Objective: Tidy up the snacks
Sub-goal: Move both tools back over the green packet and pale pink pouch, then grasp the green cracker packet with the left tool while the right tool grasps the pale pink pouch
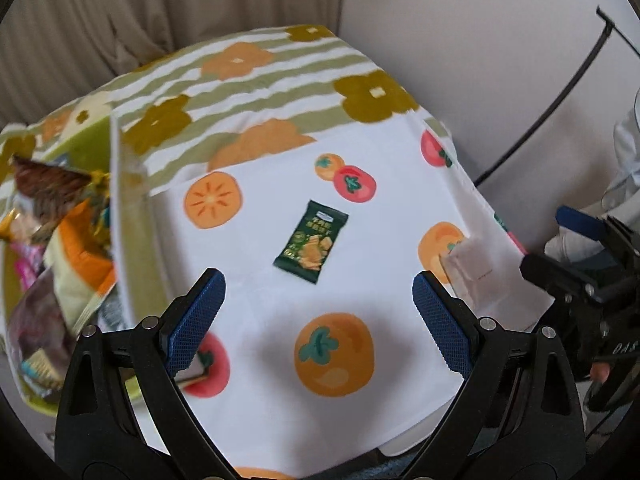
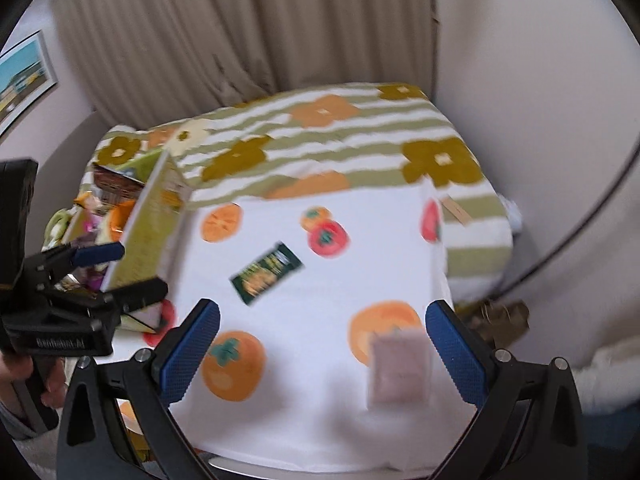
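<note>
A dark green snack packet [image 1: 311,236] [image 2: 266,272] lies flat in the middle of the fruit-print tablecloth [image 1: 360,184]. A pale pink packet [image 1: 476,272] [image 2: 400,366] lies near the table's right edge. A green cardboard box [image 1: 120,208] [image 2: 156,216] on the left holds several snack bags [image 1: 52,208]. My left gripper [image 1: 320,320] [image 2: 120,274] hovers open just short of the green packet, beside the box, with nothing between its fingers. My right gripper [image 2: 324,352] [image 1: 542,238] is open above the near right part of the table; the pink packet shows close to its right finger.
A green-striped flowered cloth [image 2: 340,140] covers the table's far half. Beige curtain [image 2: 240,32] and wall stand behind. A black cable [image 1: 560,100] runs down the wall on the right. A hand [image 2: 16,368] holds the left gripper's handle.
</note>
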